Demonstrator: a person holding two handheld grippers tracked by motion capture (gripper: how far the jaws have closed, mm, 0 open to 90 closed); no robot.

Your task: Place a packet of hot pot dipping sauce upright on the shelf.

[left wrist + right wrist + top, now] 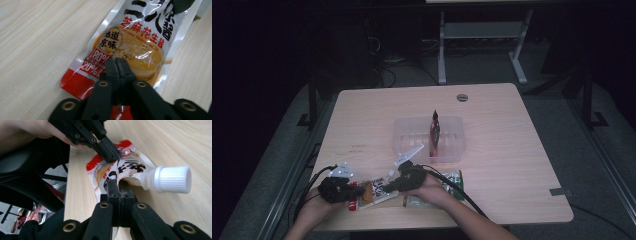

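While the room around it sits in near darkness, the pale wooden counter (492, 165) catches what light there is. Toward its middle stands a clear plastic tub (452, 147), with a red packet (434, 132) propped upright inside it. Nearer the person's edge lies a green-printed pouch (452, 181), partly under the right forearm. Just left of it, lying flat at the front edge, is the sauce pouch (132, 42), printed red, white and orange with a picture of sesame peanut paste, and both hands are on it. Its white ribbed cap (173, 179) juts out sideways, lifted a little off the wood. The left claw (117, 61) is pressed together, pinching the pouch near its red bottom end. The right claw (121, 185) is likewise clamped tight, nipping the pouch's upper part just beside the spout. The two claws face each other across the pouch, close together.
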